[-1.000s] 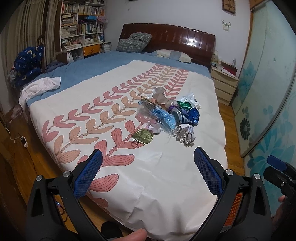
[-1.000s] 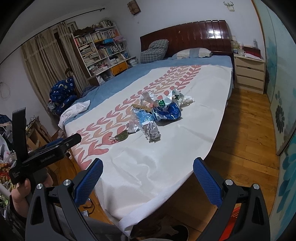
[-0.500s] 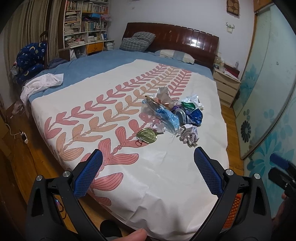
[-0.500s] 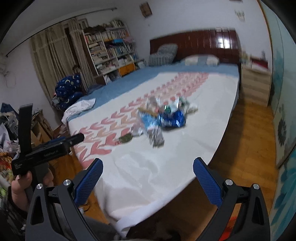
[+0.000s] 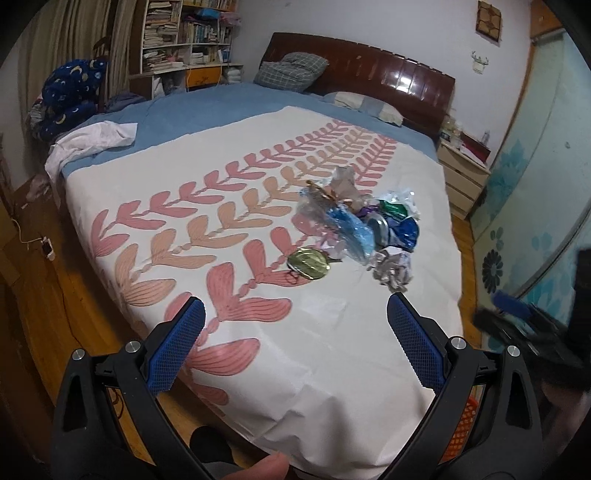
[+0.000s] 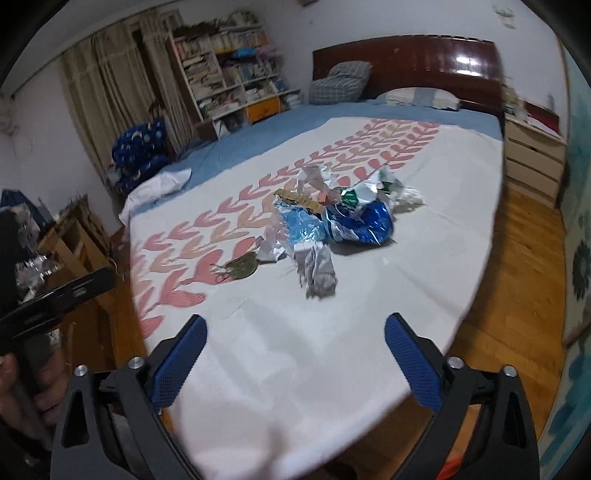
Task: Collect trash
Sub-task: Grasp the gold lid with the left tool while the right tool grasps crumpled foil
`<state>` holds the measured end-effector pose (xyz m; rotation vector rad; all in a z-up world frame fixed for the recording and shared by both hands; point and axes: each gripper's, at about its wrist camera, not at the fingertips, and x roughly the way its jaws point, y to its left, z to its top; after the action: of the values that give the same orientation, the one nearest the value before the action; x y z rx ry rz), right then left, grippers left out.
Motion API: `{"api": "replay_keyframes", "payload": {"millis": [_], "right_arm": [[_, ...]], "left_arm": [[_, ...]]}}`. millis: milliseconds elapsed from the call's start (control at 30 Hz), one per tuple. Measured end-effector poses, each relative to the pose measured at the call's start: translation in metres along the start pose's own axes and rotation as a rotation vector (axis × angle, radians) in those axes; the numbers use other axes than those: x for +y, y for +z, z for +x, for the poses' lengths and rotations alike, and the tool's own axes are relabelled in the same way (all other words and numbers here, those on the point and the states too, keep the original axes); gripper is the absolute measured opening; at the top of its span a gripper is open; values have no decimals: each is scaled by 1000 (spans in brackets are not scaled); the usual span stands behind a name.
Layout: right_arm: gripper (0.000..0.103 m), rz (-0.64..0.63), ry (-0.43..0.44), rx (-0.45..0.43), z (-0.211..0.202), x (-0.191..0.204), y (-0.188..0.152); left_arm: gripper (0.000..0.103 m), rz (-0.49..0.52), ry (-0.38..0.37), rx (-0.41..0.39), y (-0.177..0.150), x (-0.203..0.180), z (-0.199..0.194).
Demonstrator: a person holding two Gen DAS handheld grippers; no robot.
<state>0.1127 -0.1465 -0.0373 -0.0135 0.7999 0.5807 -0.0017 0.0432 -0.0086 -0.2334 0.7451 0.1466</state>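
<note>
A pile of trash [image 5: 354, 221] lies on the white leaf-patterned bedspread [image 5: 258, 332]: clear and blue wrappers, a blue foil bag [image 5: 406, 229], a gold round foil [image 5: 308, 263] and a crumpled paper ball [image 5: 393, 267]. My left gripper [image 5: 293, 314] hovers open over the bed's near corner, short of the pile, with nothing between its pads. In the right wrist view the trash pile [image 6: 325, 221] and paper ball [image 6: 317, 269] lie ahead of my right gripper [image 6: 295, 325]. Its jaws are wide, closing slightly, with nothing between them.
The bed has a dark wooden headboard [image 5: 369, 74] and pillows. A bookshelf [image 5: 184, 33] and a blue bundle [image 5: 70, 96] stand at the left, a nightstand [image 5: 465, 177] at the right. A white cloth [image 5: 92, 142] lies on the blue sheet. Wooden floor [image 6: 517, 277] surrounds the bed.
The right gripper has swung in over the bed's corner, so the trash pile looks larger and nearer. The left gripper has drifted slightly closer to the bed.
</note>
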Motion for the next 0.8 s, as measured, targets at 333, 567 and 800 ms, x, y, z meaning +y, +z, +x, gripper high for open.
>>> {"api": "replay_keyframes", "payload": {"millis": [333,567,800], "right_arm": [[32,84,-19,140,142,-27,35],[29,169,131,90,142,-35,28],[29,220,201,29,84,-37,-5]], "left_arm": [[98,-41,11,36,6,23,17],[98,-52,-8,81,21,29,48],[97,-149,-120,192,34,24,117]]}}
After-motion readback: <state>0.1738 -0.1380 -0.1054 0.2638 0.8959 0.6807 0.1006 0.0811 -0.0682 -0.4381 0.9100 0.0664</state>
